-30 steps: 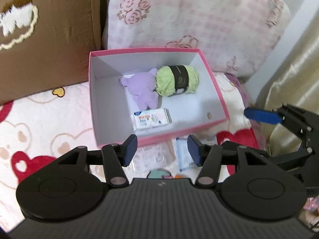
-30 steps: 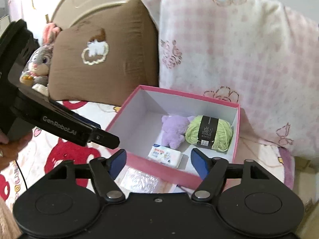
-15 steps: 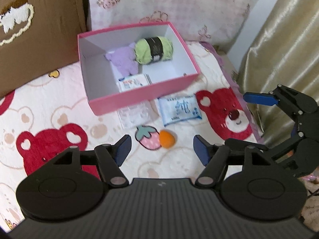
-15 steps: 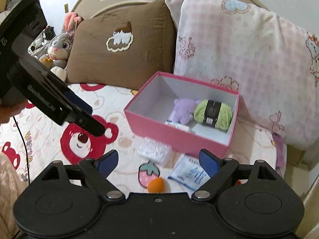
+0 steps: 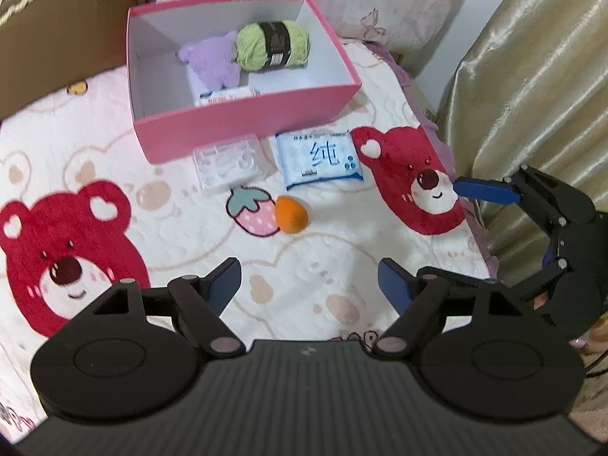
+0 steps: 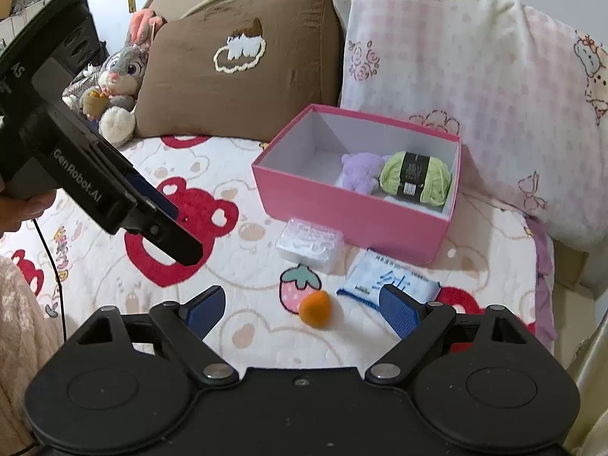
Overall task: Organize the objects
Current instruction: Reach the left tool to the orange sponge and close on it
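A bed covered by a white blanket (image 5: 323, 250) printed with red bears, seen from two hand-held grippers pointing down at it. The left gripper (image 5: 308, 279) hangs above the blanket with its blue-tipped jaws spread apart and nothing between them; they have just been opening wider. The right gripper (image 6: 300, 306) is also spread wide and empty, its jaws having just been opening too. A pink box (image 5: 243, 121) with a white inside sits open near the pillows. Inside it lie a green ball of yarn (image 5: 271, 45), a purple plush toy (image 5: 211, 60) touching the yarn, and what looks like a small tissue packet (image 5: 224, 97), mostly hidden behind the front wall. On the blanket just in front of the box are a clear plastic case (image 5: 228, 163) and, beside it, a blue and white wipes packet (image 5: 319, 159). Nearer the grippers lies a small orange egg-shaped sponge (image 5: 290, 218), next to a printed strawberry. A brown pillow (image 6: 235, 64) and a pink checked pillow (image 6: 475, 76) lean behind the box, with a grey rabbit toy (image 6: 117, 83) to the far left.
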A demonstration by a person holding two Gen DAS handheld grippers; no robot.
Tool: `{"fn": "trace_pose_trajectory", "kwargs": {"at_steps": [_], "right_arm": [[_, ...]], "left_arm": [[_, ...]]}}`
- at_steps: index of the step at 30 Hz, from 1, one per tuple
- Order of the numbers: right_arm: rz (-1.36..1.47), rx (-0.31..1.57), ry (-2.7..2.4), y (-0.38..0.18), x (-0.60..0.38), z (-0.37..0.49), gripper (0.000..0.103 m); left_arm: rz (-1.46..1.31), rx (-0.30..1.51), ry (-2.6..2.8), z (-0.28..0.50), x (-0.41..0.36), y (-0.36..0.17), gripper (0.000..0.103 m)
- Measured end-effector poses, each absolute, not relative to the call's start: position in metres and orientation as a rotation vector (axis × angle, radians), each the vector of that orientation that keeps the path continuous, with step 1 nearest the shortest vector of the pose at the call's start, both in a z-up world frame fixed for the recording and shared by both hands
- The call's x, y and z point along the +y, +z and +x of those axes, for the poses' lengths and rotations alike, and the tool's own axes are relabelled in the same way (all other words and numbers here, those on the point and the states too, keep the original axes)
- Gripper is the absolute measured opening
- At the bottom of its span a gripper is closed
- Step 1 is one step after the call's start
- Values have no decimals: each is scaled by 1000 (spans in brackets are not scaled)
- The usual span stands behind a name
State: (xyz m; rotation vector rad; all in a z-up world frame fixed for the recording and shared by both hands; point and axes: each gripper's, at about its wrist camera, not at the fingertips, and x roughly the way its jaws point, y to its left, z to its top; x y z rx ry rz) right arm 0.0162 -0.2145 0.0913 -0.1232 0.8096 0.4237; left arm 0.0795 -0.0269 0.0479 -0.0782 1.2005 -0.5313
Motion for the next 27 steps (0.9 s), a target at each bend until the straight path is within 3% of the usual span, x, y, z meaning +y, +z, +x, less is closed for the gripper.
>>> {"fn": "trace_pose_trajectory", "kwargs": {"at_steps": [12,27], "right_arm": [[-147,751,438,68,-208,8,91],[-89,713,405,-28,-197,42,91]], "left_arm": [[-90,1129,-499,77,-32,25,89],[-72,991,-498,92,-43,-54,96]]}}
